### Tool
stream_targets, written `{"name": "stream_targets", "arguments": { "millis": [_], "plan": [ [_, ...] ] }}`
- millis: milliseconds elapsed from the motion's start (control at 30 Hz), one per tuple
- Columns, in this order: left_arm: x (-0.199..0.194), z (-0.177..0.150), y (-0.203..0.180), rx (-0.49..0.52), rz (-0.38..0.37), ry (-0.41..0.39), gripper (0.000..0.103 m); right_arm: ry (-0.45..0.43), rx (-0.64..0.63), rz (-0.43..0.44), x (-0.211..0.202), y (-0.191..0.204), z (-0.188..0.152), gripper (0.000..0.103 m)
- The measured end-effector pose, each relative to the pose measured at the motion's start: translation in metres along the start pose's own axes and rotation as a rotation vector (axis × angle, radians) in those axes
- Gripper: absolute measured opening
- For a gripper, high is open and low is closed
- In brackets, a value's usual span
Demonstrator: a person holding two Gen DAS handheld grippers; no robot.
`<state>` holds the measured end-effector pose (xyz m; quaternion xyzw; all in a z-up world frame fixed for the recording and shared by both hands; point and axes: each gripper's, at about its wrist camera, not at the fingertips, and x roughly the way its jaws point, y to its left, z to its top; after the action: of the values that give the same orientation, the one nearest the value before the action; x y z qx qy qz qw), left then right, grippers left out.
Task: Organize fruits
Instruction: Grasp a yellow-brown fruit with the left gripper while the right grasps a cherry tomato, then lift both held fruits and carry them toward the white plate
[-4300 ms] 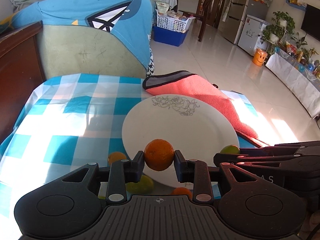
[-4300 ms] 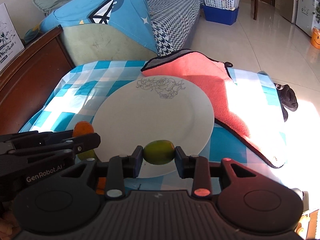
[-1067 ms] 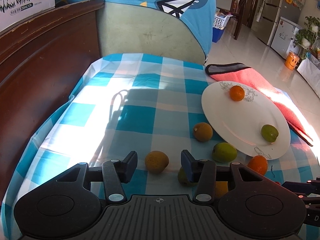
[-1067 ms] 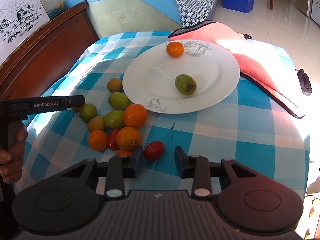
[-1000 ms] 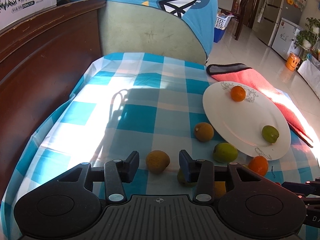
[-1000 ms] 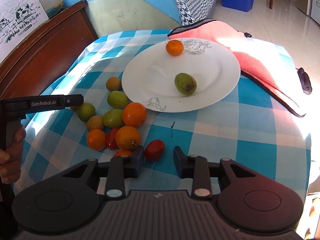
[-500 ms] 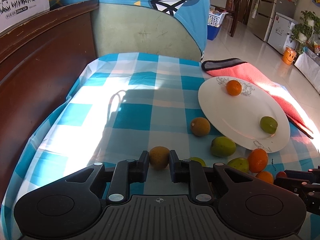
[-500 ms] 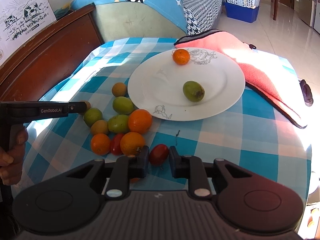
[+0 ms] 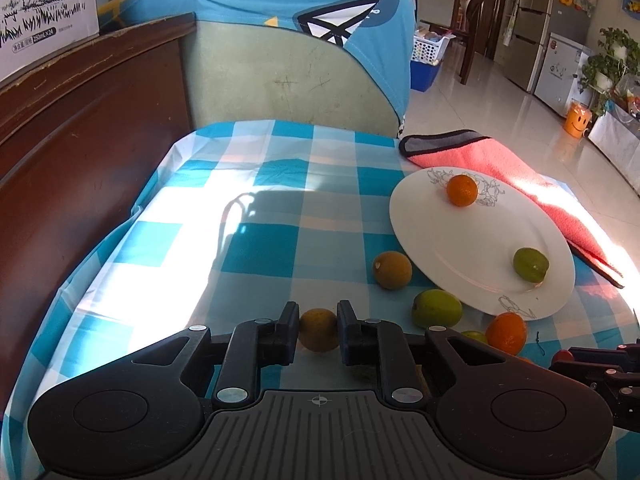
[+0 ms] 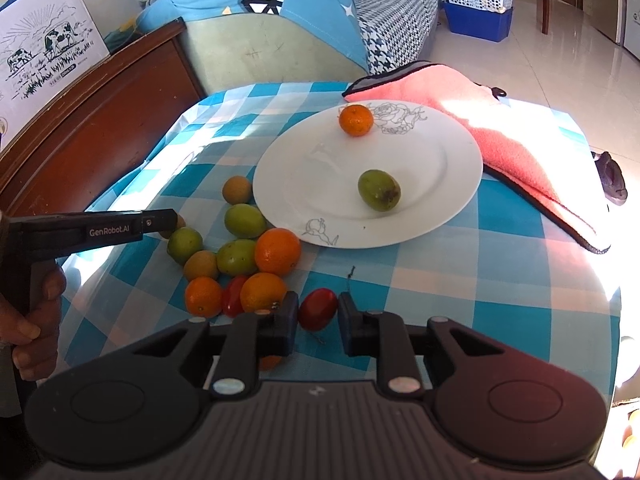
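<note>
A white plate (image 10: 452, 184) on the blue checked cloth carries a small orange (image 10: 356, 120) and a green fruit (image 10: 379, 190). To its left lies a cluster of several loose oranges, green fruits and brownish fruits (image 10: 240, 256). My left gripper (image 9: 318, 330) is shut on a brownish-yellow fruit (image 9: 319, 329) low over the cloth. My right gripper (image 10: 318, 314) is shut on a red cherry tomato (image 10: 317, 313) beside the cluster. In the right wrist view the left gripper (image 10: 168, 222) reaches in from the left, held by a hand (image 10: 32, 320).
A pink towel (image 10: 512, 136) lies past the plate toward the right. A dark wooden headboard (image 9: 72, 152) runs along the table's left side, a cushioned chair back with blue cloth (image 9: 296, 56) stands behind. Another red tomato (image 10: 233, 296) sits in the cluster.
Both grippers have closed, the left one onto the brownish-yellow fruit and the right one onto the red tomato. Earlier still, the orange and green fruit were set on the plate.
</note>
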<state>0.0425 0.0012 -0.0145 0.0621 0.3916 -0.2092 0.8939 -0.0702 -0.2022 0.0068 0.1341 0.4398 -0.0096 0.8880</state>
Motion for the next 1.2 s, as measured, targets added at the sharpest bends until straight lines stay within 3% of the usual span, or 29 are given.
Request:
{"name": "stream_targets", "arguments": {
  "millis": [133, 533, 733, 933, 1067, 1200],
  "plan": [
    [-0.005, 0.006, -0.006, 0.011, -0.027, -0.014, 0.017, -0.011, 0.002, 0.010, -0.003, -0.001, 0.005, 0.022],
    [0.005, -0.003, 0.002, 0.052, -0.006, 0.030, 0.022, 0.019, 0.011, -0.011, 0.005, -0.002, 0.003, 0.022],
    [-0.010, 0.002, 0.006, 0.025, -0.091, 0.007, 0.022, 0.028, 0.018, -0.018, 0.007, -0.003, 0.003, 0.022],
    [-0.005, -0.002, 0.009, 0.047, -0.046, 0.028, 0.023, 0.031, 0.027, -0.007, 0.008, -0.002, 0.003, 0.022],
    [-0.003, -0.006, 0.013, 0.045, -0.037, 0.045, 0.034, 0.038, 0.019, 0.000, 0.009, -0.001, 0.003, 0.022],
    [-0.005, -0.012, 0.019, 0.053, -0.034, 0.054, 0.036, 0.043, 0.026, -0.003, 0.010, -0.002, 0.003, 0.022]
  ]
}}
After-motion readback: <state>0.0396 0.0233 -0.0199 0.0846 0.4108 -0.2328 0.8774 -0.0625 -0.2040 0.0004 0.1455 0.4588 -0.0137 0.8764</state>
